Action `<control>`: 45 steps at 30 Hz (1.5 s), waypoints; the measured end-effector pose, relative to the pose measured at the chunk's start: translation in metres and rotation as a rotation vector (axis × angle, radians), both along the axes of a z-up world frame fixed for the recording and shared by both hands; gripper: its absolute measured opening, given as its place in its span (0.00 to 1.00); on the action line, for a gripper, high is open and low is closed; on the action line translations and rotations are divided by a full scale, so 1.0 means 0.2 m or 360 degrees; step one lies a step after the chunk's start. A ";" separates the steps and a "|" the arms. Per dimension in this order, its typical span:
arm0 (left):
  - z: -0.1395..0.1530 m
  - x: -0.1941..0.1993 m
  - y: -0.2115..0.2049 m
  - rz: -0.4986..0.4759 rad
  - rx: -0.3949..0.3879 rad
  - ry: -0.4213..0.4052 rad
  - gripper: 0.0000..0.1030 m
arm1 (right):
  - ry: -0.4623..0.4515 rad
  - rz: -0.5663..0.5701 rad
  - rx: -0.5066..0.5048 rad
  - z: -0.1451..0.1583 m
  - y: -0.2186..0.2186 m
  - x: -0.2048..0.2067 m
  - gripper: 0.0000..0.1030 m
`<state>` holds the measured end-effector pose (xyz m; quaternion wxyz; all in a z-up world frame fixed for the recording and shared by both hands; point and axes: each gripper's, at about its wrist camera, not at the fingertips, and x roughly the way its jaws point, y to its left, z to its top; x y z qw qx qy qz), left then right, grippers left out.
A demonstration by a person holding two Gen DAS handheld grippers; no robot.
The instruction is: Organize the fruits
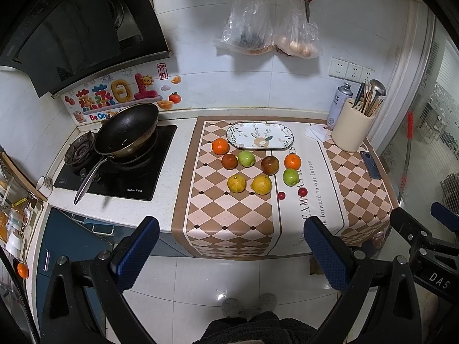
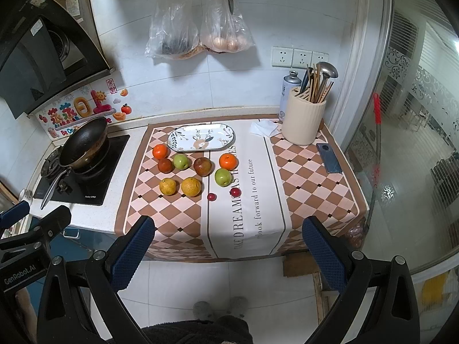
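Fruits [image 2: 189, 172] loose on the tabletop's checked cloth [image 2: 301, 183], before an oval plate [image 2: 200, 140].
Cloth reads "look forward to our future"; left gripper [image 1: 231, 253] and right gripper [image 2: 226, 253] jaws released, holding nothing.

fruits [image 2: 189, 172]: oranges, apples, lemons, two cherries loose on cloth | plate [image 2: 200, 141]: oval, floral, empty, just behind

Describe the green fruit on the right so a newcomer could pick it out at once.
Start at the oval floral plate at the back of the checkered cloth. Below the plate's right end sits an orange, and the green fruit lies just in front of it, on the white lettered stripe. The other green fruit sits further left, between two reddish-brown ones.
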<state>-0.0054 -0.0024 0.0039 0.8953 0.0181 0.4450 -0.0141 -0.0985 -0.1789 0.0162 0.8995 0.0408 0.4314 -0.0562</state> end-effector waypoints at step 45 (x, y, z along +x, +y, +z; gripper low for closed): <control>-0.13 0.24 0.14 0.0069 0.0179 -0.0200 1.00 | -0.0108 -0.0114 0.0199 -0.14 -0.06 0.23 1.00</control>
